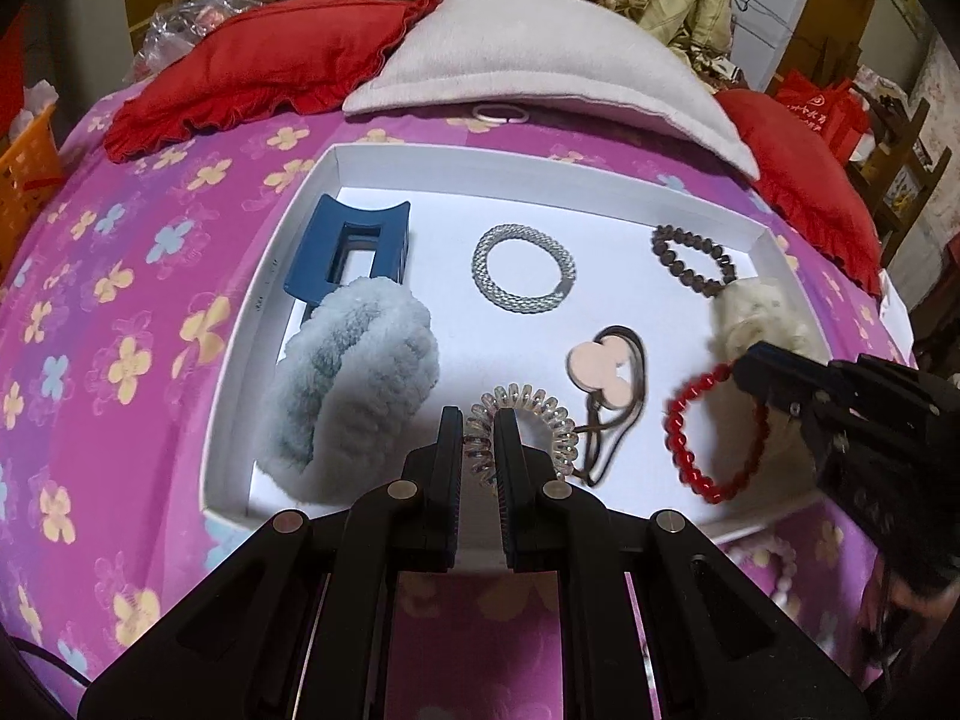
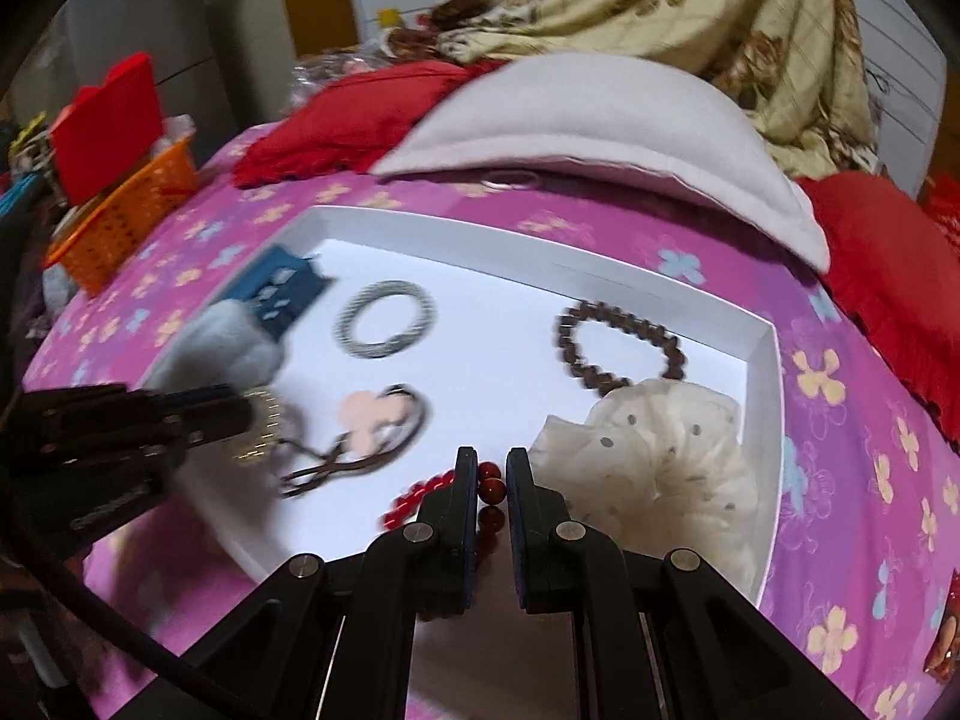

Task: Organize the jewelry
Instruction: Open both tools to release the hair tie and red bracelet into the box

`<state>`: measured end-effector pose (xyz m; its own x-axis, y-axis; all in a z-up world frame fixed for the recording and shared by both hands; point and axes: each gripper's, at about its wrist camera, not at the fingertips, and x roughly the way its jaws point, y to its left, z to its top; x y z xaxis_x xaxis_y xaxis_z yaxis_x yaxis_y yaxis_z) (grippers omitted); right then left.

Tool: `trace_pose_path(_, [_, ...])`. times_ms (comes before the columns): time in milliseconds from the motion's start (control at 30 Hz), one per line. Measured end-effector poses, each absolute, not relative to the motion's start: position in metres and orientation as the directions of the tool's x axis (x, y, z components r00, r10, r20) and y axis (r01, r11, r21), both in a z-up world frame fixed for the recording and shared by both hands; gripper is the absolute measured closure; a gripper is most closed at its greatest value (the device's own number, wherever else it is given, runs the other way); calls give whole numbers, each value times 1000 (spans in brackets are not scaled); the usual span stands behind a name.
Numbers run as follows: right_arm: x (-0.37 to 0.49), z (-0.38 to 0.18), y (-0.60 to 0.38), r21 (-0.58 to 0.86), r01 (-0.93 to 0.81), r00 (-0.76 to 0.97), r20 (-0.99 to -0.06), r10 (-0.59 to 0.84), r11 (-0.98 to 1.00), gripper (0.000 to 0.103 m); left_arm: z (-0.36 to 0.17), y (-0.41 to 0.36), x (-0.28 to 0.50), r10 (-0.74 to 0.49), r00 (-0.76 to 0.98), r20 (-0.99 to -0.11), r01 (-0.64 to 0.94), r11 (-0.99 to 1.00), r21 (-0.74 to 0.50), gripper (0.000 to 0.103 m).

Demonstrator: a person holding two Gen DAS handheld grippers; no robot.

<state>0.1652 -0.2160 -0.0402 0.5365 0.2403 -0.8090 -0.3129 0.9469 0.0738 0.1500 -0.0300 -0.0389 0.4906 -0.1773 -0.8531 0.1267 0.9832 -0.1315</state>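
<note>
White tray point(image 1: 336, 174) seen on bed, ahead of both grippers. Left gripper point(image 1: 478, 420): jaws nearly closed on clear coil hair tie point(image 1: 540, 414), fluffy blue headband point(image 1: 354, 372) just left. Right gripper point(image 2: 492, 462): jaws closed on red bead bracelet point(image 2: 420, 495), cream scrunchie point(image 2: 660, 456) just right.

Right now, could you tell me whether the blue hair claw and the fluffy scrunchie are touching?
Touching. The left wrist view shows the fluffy scrunchie overlapping the near end of the blue hair claw, no gap between them.
</note>
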Motion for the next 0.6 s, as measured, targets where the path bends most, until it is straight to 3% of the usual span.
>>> trace_pose_path(500, [190,-60,-233,78,-233,542,-817,196,969,94,-54,-35,172,-127,496,-859,115,990,-80,94])
trace_pose_path(600, [186,-61,-232,87,-234,530,-823,202,968,90,-54,-35,170,-111,503,-857,105,992,-67,90])
